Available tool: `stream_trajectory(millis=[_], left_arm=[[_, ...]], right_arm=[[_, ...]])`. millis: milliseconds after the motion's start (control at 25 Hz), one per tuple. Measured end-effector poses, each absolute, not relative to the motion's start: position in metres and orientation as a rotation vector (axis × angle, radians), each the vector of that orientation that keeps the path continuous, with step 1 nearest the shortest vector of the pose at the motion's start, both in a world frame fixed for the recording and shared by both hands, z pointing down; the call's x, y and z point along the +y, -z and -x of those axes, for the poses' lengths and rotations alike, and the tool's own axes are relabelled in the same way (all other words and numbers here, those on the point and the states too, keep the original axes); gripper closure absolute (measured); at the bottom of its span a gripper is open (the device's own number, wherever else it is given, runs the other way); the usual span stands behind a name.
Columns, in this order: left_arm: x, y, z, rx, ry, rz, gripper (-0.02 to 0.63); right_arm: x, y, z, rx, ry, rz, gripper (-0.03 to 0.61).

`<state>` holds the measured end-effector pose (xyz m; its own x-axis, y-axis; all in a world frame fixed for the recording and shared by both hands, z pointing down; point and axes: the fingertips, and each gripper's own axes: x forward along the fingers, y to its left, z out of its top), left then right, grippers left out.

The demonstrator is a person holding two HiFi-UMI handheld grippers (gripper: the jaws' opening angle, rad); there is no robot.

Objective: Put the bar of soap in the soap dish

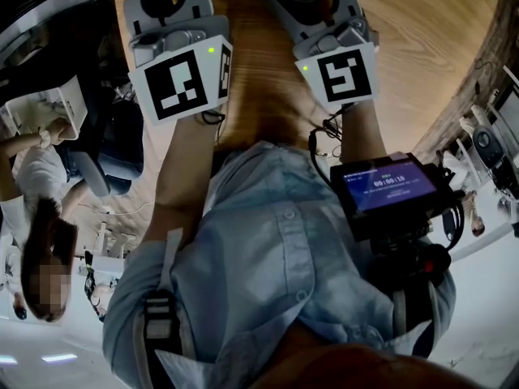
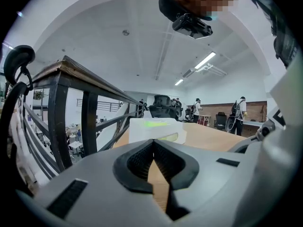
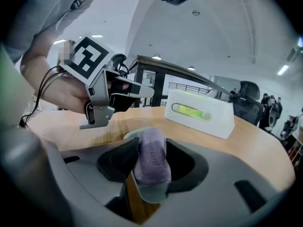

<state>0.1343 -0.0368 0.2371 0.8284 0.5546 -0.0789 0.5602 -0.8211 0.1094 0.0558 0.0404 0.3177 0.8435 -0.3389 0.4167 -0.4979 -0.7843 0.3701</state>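
Right gripper (image 3: 151, 171): jaws drawn in narrow and clamped on the bar of soap, with the pads on its two long sides.
Bar of soap (image 3: 153, 155): purple, oblong with rounded ends and a matt surface. Raised lettering runs along the upper face. The long axis points away from the camera.
Soap dish (image 3: 150, 193): pale grey-green and oval. Its rim shows directly under the near end of the bar and again past the far end.
Location of soap: between the right jaws, lined up over the dish. Whether its underside already rests on the dish floor cannot be told.
Step in hand: judged to be the placement step, since the bar is at the dish but not released.
Next move: calls for seating the bar fully in the dish and then spreading the jaws. They should draw back along the bar's axis so the pads neither drag it out nor tip the dish.
Handling note: the bar is likely slick, so a slow release is advisable.
Left gripper (image 2: 152, 155): jaws together with nothing between them. It is held beside the right gripper, above the worktop.
Worktop (image 3: 265, 160): light wood with a curved edge. It carries the dish.
White box (image 3: 199, 113): shows a green slot on its face. It stands farther along the worktop, apart from the dish.
Black frame (image 2: 57, 112): metal rails, seen to the left in the left gripper view.
Background: people and office chairs at the far wall.
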Motion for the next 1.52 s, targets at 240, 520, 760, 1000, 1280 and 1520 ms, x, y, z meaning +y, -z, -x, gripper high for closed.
stream_trajectory(millis=[240,520,760,1000,1280,1520], left_arm=[[-0.033,-0.237,-0.135,0.901,0.074,-2.875,0.604],[-0.031,-0.238,-0.135,0.922,0.076,-2.875,0.604],[-0.029,-0.238,-0.132,0.941,0.073,-2.877,0.604],[-0.029,-0.241,-0.127,0.972,0.062,-2.877,0.604],[-0.027,-0.245,-0.118,1.025,0.041,-2.877,0.604],[-0.020,-0.237,-0.114,1.042,0.072,-2.855,0.604]], right_arm=[[0.043,-0.311,-0.055,-0.616,-0.419,-2.618,0.388],[0.058,-0.289,-0.063,-0.539,-0.344,-2.903,0.411],[0.084,-0.284,-0.061,-0.469,-0.339,-3.045,0.459],[0.097,-0.273,-0.064,-0.352,-0.286,-3.164,0.567],[0.094,-0.274,-0.066,-0.311,-0.273,-3.196,0.571],[0.099,-0.269,-0.071,-0.257,-0.239,-3.196,0.572]])
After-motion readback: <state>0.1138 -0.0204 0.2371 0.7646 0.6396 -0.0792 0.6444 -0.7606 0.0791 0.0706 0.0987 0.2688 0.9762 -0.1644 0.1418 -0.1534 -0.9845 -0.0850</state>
